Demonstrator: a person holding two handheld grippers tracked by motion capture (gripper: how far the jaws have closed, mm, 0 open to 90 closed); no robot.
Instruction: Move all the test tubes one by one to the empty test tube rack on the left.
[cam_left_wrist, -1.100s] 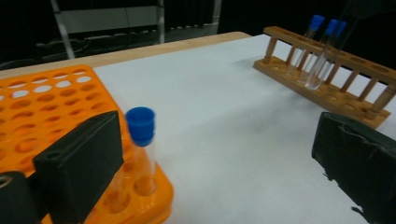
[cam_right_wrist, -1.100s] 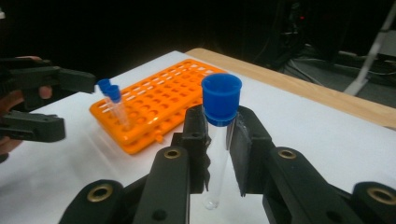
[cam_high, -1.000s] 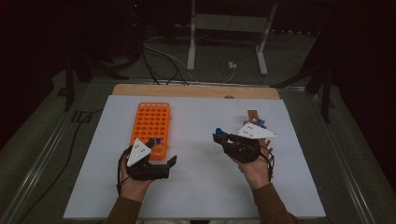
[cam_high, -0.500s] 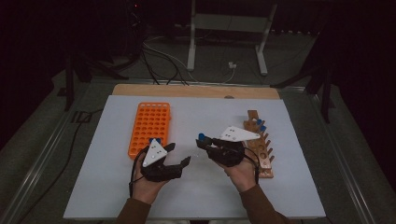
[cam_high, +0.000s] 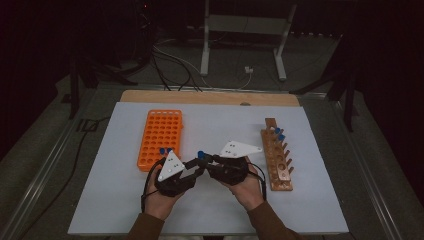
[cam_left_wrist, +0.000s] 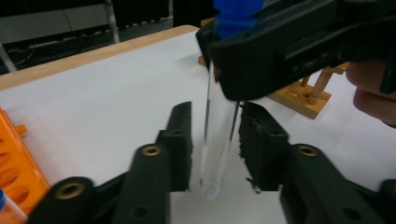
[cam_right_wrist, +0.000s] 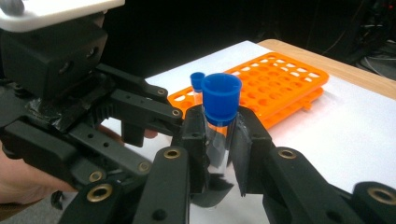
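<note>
Orange plastic tube rack (cam_high: 160, 138) sits left on the white table sheet (cam_high: 100, 200), one blue-capped tube (cam_right_wrist: 197, 81) standing in its near end. Left gripper (cam_high: 192, 170) open, jaws either side of a clear glass test tube with blue cap (cam_left_wrist: 219, 116), gaps visible, not clamped. Right gripper (cam_right_wrist: 218, 140) closed on that tube just under the cap, holding it upright above the sheet mid-table. Wooden peg rack (cam_high: 276, 155) far right, two blue caps at its far end.
</note>
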